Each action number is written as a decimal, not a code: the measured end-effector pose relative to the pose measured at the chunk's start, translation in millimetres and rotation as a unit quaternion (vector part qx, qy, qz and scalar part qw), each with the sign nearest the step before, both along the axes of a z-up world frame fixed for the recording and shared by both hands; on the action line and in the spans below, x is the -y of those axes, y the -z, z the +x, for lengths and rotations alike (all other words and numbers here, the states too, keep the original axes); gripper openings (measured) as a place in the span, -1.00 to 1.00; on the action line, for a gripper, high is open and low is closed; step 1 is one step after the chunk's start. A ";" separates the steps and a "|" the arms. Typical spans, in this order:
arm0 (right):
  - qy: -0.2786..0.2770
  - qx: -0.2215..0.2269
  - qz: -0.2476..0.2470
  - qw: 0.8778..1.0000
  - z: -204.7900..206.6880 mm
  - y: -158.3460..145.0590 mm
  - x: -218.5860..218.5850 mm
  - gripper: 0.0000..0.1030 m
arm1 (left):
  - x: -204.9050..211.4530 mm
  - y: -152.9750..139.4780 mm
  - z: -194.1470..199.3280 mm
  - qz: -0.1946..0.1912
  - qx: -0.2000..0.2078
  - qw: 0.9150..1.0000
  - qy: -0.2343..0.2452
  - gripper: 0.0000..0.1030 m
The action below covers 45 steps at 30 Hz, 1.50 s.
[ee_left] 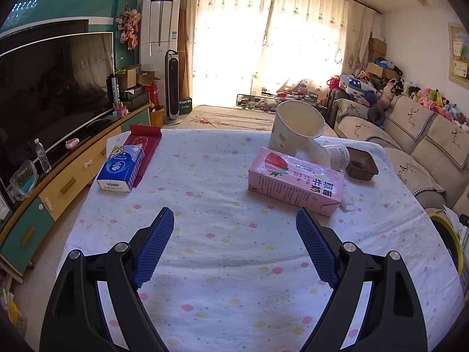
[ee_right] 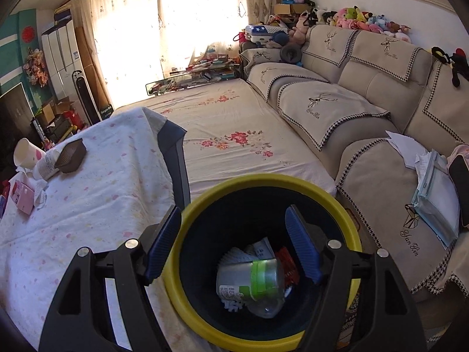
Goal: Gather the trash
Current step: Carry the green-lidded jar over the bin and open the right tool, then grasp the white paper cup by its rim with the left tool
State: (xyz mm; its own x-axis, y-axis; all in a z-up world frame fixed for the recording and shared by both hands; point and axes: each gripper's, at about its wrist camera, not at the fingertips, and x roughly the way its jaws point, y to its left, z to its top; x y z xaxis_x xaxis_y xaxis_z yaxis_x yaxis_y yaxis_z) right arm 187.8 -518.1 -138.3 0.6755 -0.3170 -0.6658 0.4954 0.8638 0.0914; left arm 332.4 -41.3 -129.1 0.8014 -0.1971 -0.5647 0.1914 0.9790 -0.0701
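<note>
On the flowered tablecloth [ee_left: 222, 252] lies a pink strawberry milk carton [ee_left: 296, 183] on its side. Behind it a white paper cup [ee_left: 296, 130] leans tilted, with a clear plastic cup [ee_left: 337, 154] and a brown plastic tray [ee_left: 362, 164] beside it. My left gripper [ee_left: 234, 214] hovers open in front of the carton, holding nothing. My right gripper [ee_right: 233, 209] is open over a yellow-rimmed dark bin [ee_right: 263, 180]. A green-labelled plastic bottle [ee_right: 252, 278], papers and a red wrapper lie at the bin's bottom, free of the pads.
A blue tissue pack [ee_left: 120, 168] and a red packet [ee_left: 145, 143] lie at the table's left. A crumpled tissue [ee_left: 348, 202] sits by the carton. The bin's rim [ee_left: 448, 234] shows off the table's right edge. A beige sofa [ee_right: 366, 111] stands right of the bin, a TV cabinet [ee_left: 58, 182] left.
</note>
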 end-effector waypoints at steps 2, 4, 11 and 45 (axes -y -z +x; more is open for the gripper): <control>-0.016 0.021 0.005 1.000 9.1 -14.6 -12.4 0.37 | 1.1 -0.2 -0.6 0.001 0.001 1.000 0.002 0.64; -0.038 0.044 0.004 0.998 23.7 -31.1 -30.3 0.44 | 2.2 0.2 -0.7 0.003 0.000 1.000 0.004 0.64; -0.132 0.090 -0.006 0.987 95.9 -72.0 -106.2 0.44 | 6.4 3.9 1.5 0.004 -0.010 1.000 0.018 0.64; -0.164 0.088 0.050 0.981 117.4 -37.1 -123.5 0.45 | 114.2 -20.9 222.5 0.061 -0.123 0.990 0.021 -0.81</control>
State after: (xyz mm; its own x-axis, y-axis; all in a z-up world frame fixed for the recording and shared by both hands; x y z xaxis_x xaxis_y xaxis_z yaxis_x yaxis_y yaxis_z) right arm 305.2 -394.7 -101.3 0.8375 -0.0012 -0.5464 0.1604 0.9565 0.2437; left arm 555.0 -155.6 -108.2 0.6287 -0.1446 -0.7641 0.2230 0.9748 -0.0011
